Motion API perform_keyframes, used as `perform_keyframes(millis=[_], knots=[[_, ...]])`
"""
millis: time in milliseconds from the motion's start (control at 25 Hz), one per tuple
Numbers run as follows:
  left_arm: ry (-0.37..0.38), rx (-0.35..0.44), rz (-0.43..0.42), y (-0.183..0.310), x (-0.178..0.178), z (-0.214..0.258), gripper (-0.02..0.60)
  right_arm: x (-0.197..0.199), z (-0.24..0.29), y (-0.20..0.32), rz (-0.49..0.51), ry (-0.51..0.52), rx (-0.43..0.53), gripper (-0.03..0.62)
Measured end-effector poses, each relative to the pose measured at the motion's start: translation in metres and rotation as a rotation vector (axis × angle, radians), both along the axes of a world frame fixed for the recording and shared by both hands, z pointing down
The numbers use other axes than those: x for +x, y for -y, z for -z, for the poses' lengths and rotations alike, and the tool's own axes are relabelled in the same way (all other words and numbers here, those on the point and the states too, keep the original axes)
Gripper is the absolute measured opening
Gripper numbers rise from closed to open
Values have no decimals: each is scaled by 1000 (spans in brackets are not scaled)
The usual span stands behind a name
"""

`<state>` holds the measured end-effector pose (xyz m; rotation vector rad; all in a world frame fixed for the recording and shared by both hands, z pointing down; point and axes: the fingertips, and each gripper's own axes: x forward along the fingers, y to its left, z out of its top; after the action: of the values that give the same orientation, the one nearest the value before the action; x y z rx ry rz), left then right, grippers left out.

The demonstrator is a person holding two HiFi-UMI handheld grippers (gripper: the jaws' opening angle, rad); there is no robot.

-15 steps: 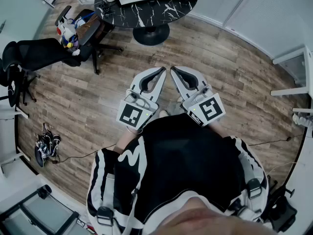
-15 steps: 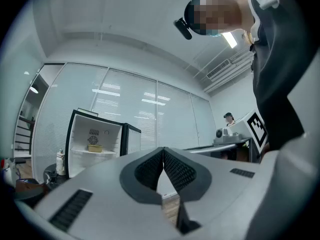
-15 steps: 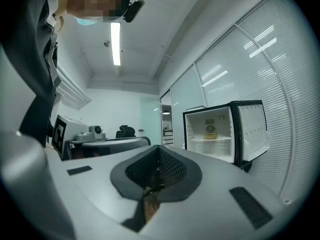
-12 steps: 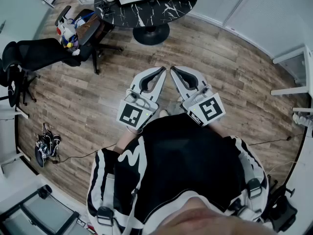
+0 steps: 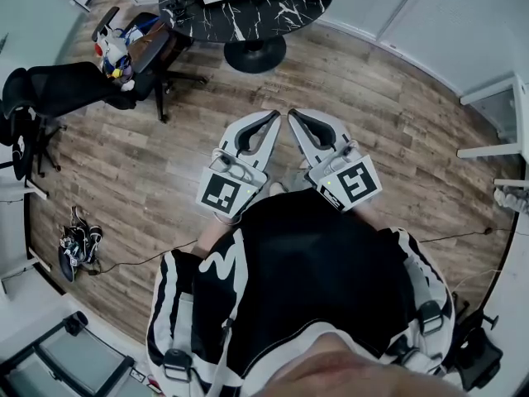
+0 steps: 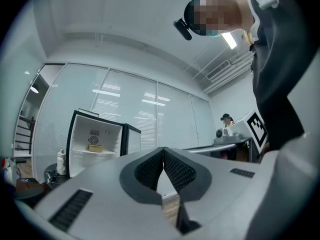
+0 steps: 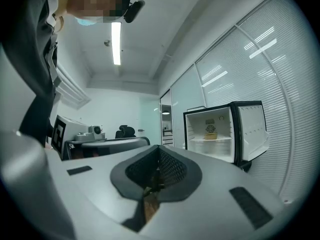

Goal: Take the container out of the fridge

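A small open fridge (image 7: pixel 220 134) stands across the room, and a little tan container (image 7: pixel 210 135) rests on its upper shelf. In the left gripper view the same fridge (image 6: pixel 95 144) shows at the left with the container (image 6: pixel 95 148) inside. My left gripper (image 5: pixel 275 120) and right gripper (image 5: pixel 291 118) are held side by side in front of my body over the wood floor, tips nearly meeting. Both are shut with nothing between the pads (image 6: pixel 155 168), and both are far from the fridge.
A round black marble-topped table (image 5: pixel 240 11) stands ahead, with a black office chair (image 5: pixel 74 85) carrying bags to its left. Shoes (image 5: pixel 76 246) and a cable lie on the wood floor at left. White furniture edges (image 5: pixel 496 98) line the right side. A person (image 6: pixel 227 120) is at a distant desk.
The head view has shifted slightly; the grippers stay together in the same pose, both shut.
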<state>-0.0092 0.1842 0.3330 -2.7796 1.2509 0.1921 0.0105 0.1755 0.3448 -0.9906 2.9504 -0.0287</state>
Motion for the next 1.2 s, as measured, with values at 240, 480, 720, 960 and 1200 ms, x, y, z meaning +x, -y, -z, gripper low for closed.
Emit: perform_keyframes(millis=[240, 480, 720, 960, 1200], knots=[[-8, -1, -12, -3, 2, 1, 9, 3, 0, -3, -17, 38, -29, 12], [-22, -2, -32, -7, 7, 1, 9, 5, -1, -13, -22, 41, -32, 12], [-17, -30, -45, -9, 11, -9, 9, 11, -8, -13, -32, 65, -64, 12], [-10, -31, -52, -5, 13, -11, 9, 13, -7, -8, -46, 74, -57, 12], [-5, -28, -35, 6, 7, -9, 9, 6, -3, 6, -35, 86, -55, 12]])
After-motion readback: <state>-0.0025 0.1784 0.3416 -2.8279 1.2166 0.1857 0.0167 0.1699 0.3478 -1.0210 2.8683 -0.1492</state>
